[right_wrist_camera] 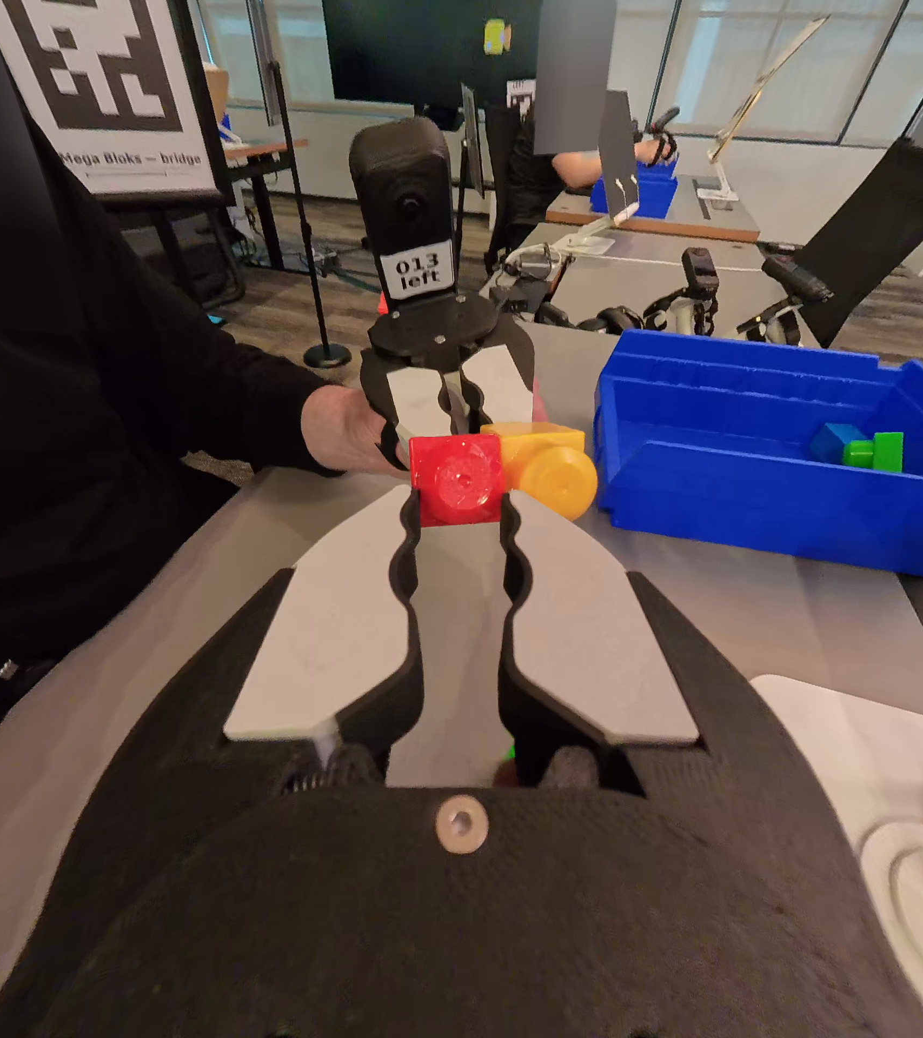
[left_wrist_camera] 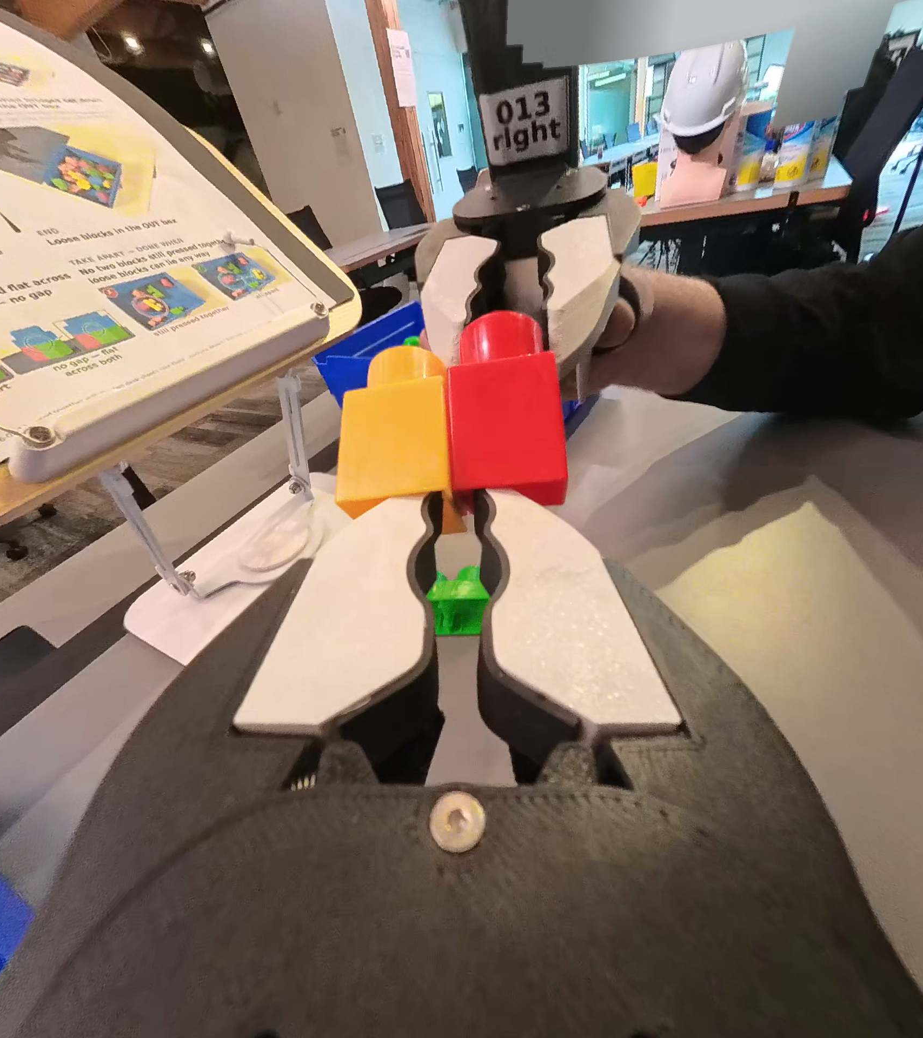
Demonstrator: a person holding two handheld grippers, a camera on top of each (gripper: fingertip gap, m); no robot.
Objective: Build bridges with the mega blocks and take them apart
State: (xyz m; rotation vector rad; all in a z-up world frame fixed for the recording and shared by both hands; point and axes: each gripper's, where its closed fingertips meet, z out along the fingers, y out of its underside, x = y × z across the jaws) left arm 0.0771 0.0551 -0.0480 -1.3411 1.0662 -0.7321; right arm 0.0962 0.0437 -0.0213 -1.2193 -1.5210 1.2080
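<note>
— Where are the blocks right now?

— Up off the bench (right_wrist_camera: 728,618), held between the two grippers. A red block (left_wrist_camera: 507,427) and an orange block (left_wrist_camera: 394,444) sit side by side, faces touching, each with a single round stud.

— Who has what?

— The right gripper (right_wrist_camera: 460,505) has its jaws clamped on the red block's stud end; from its own camera both fingertips press on the block's two sides, and the stud (right_wrist_camera: 462,483) faces straight back at the lens. The left gripper (left_wrist_camera: 456,508) comes in from the opposite end, jaws nearly together, pinching the inner walls where the two blocks meet at their open bottoms. A bit of orange and a bit of red show in the narrow slot between its fingertips.

— So both are gripping?

— Yes, one at each end of the pair. The orange block is beside the red one, on the side nearer the blue bin (right_wrist_camera: 785,505).

— Anything in that bin?

— A blue block (right_wrist_camera: 835,441) and a green block (right_wrist_camera: 877,452), tucked into the far corner. The bin stands on the bench just beside the held pair.

— Other loose pieces?

— A green block (left_wrist_camera: 456,604) lies on the bench under the left gripper, seen through the gap between its fingers. An instruction board (left_wrist_camera: 110,253) on a tilted stand leans over the bench on that side, and a hand (left_wrist_camera: 667,337) in a dark sleeve holds the right gripper.
</note>
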